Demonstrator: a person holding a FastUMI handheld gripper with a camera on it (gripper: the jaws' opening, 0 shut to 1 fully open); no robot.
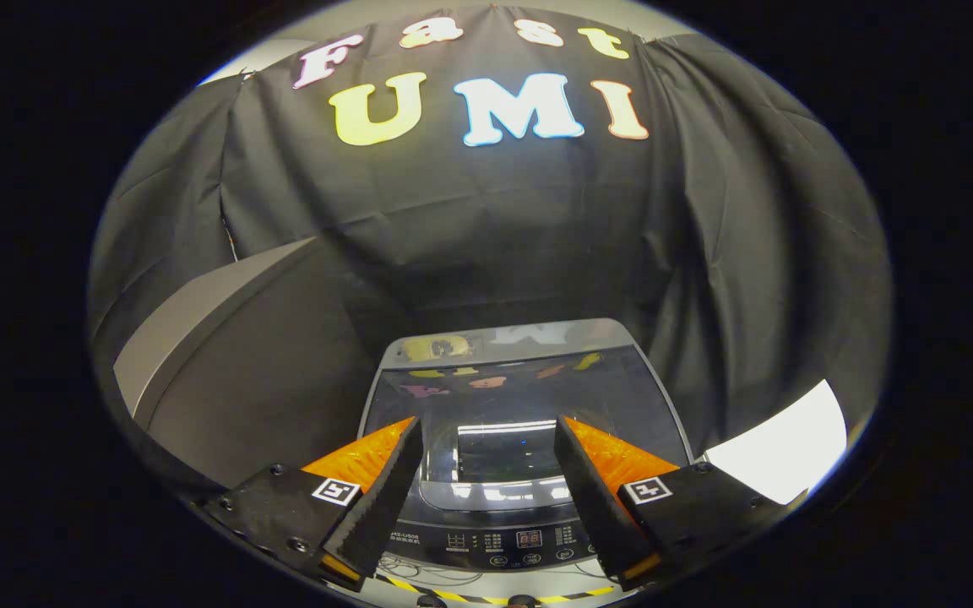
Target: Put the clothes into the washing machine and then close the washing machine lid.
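Gripper: my gripper (486, 431) is spread wide with nothing between its fingers, hovering above the washing machine.
Washing machine: the washing machine (529, 338) sits just ahead of and below my fingers, against the black cloth wall.
Lid: its dark glass lid (520, 397) lies flat and closed.
Control panel: the control panel (503, 540) shows between my fingers, nearest me.

Black cloth wall (486, 219) hanging in folds, grey slanted panel (199, 321) beside it, bright white patch (782, 447) opposite

The grey top-loading washing machine (520, 473) stands upright, its dark glass lid (529, 405) closed flat.
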